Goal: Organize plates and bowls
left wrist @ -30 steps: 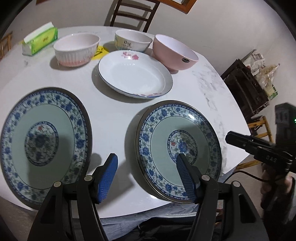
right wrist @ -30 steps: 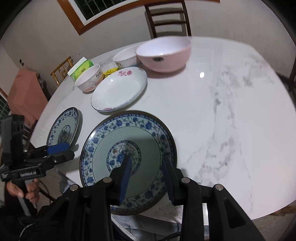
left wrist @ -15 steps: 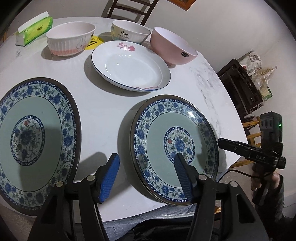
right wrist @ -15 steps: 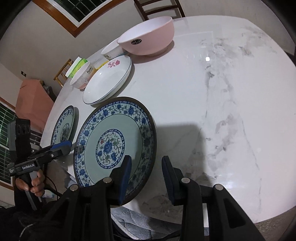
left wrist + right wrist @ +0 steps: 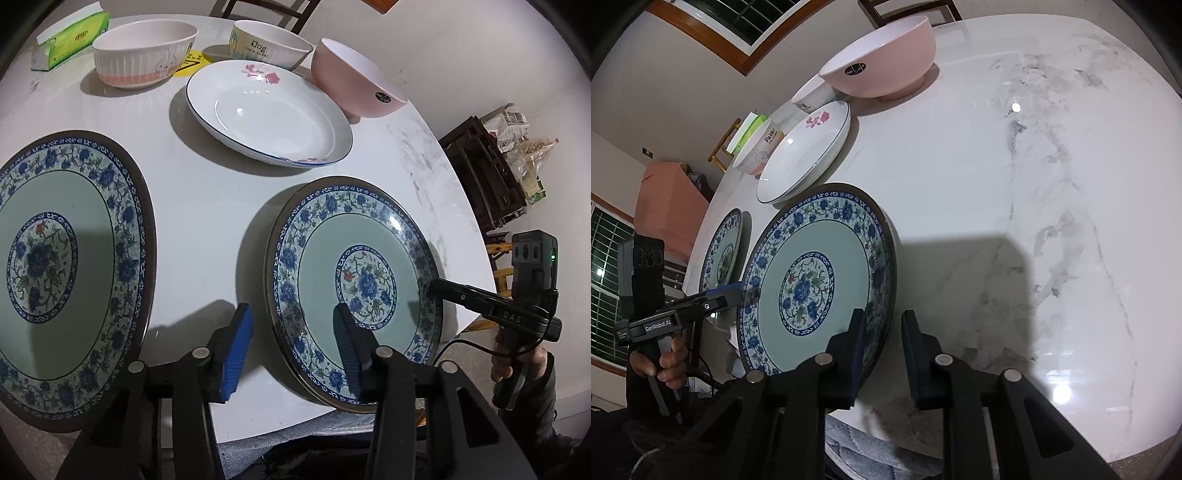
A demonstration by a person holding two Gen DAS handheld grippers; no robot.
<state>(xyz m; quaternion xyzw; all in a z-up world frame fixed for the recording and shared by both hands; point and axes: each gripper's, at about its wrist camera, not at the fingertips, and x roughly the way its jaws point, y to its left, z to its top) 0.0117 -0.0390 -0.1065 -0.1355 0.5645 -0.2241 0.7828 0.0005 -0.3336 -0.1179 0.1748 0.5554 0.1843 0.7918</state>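
Left tongs [image 5: 291, 343] closing astride blue-patterned plate's [image 5: 354, 288] near rim; right tongs [image 5: 436, 286] at its far edge.

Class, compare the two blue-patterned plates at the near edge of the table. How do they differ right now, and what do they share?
The right blue plate has both grippers straddling its rim, left gripper and right gripper, both closing; the left blue plate has no gripper at it. The right blue plate sits nearer the pink bowl; the left blue plate nearer the rabbit bowl. Both share one blue floral pattern.
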